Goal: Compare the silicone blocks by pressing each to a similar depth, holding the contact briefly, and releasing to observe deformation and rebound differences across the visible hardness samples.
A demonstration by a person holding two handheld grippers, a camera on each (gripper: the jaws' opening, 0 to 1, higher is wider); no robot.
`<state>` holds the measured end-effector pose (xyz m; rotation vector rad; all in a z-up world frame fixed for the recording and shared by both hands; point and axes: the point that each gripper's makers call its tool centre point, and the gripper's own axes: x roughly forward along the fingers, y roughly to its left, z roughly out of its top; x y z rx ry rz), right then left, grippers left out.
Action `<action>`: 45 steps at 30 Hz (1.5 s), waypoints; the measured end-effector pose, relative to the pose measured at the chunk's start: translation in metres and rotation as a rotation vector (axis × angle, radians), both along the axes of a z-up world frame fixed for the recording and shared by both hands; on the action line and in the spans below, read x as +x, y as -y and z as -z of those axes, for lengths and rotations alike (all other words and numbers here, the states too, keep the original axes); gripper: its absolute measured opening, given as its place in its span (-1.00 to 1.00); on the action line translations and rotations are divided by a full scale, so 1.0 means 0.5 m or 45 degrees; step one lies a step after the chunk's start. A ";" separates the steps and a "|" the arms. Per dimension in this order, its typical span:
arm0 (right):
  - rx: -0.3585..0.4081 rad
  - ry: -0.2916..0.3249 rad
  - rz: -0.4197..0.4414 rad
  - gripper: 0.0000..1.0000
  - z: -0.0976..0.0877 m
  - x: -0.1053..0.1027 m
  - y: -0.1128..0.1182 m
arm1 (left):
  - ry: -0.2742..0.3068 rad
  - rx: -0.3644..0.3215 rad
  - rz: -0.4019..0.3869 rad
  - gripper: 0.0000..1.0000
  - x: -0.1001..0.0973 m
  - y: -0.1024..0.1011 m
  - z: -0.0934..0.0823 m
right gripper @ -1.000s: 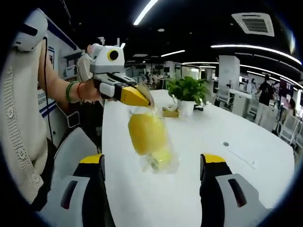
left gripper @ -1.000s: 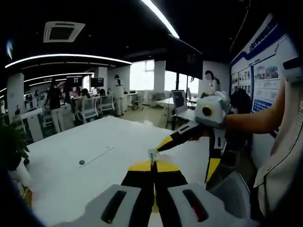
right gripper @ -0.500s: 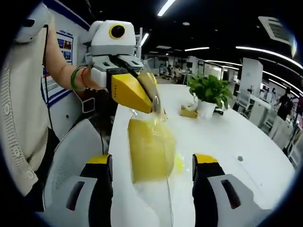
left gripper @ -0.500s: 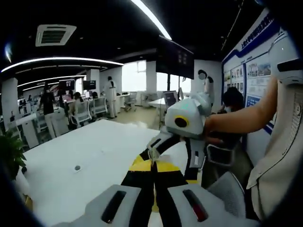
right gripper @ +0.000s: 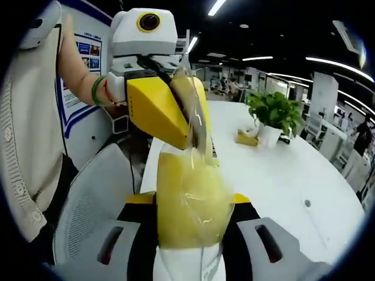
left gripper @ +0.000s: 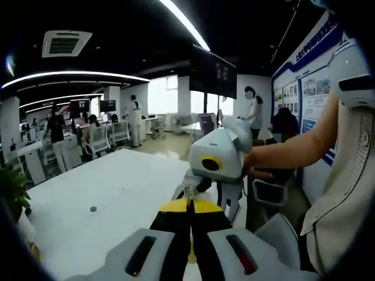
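Note:
A yellow silicone block (right gripper: 188, 199) hangs inside a clear plastic bag (right gripper: 202, 146) in the right gripper view. My left gripper (right gripper: 196, 143) comes in from the upper left there, its yellow jaws shut on the bag's top. My right gripper (right gripper: 190, 205) has its two jaws pressed against the block's left and right sides, shut on it. In the left gripper view, my left gripper (left gripper: 188, 199) is shut, pinching a sliver of the clear bag (left gripper: 188, 192). The right gripper (left gripper: 202, 181) sits just beyond it, held by a person's arm; the block is hidden there.
A white table (right gripper: 281, 175) runs beneath and beyond both grippers. On it stand a potted plant (right gripper: 275, 117) with a small yellow object (right gripper: 249, 139) beside it. A white mesh chair (right gripper: 88, 199) stands at the table's near side. People and desks (left gripper: 99, 132) fill the back.
My right gripper's jaws have gone from wide open to pressed on the block's sides. The two grippers have come closer together, and the block now looms larger.

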<state>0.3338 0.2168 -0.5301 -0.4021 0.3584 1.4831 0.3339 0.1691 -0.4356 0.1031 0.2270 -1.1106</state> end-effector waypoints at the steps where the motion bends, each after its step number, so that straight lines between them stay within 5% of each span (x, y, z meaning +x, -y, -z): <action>1: -0.004 0.003 -0.004 -0.34 0.001 0.000 0.001 | -0.002 0.005 0.005 -1.00 -0.002 0.002 0.001; 16: -0.054 0.107 -0.014 -0.59 0.003 -0.010 0.009 | 0.017 0.004 0.039 -1.00 -0.017 0.007 -0.001; 21: -0.057 0.013 0.014 -0.68 0.006 -0.019 0.009 | 0.039 0.011 0.056 -1.00 -0.025 0.008 0.001; 25: -0.061 0.014 0.006 -0.73 0.010 -0.024 0.010 | 0.051 0.022 0.074 -1.00 -0.031 0.008 0.006; 26: -0.052 0.071 0.013 -0.73 0.007 -0.017 0.009 | 0.050 0.022 0.075 -1.00 -0.032 0.008 0.006; 39: -0.058 -0.082 0.018 -0.76 0.011 -0.032 0.013 | 0.091 0.020 0.086 -1.00 -0.032 0.011 0.005; 40: -0.054 -0.039 0.021 -0.76 0.011 -0.026 0.013 | 0.091 0.020 0.086 -1.00 -0.032 0.011 0.006; 45: -0.061 -0.069 0.005 -0.77 0.014 -0.034 0.016 | 0.088 0.020 0.093 -1.00 -0.033 0.014 0.008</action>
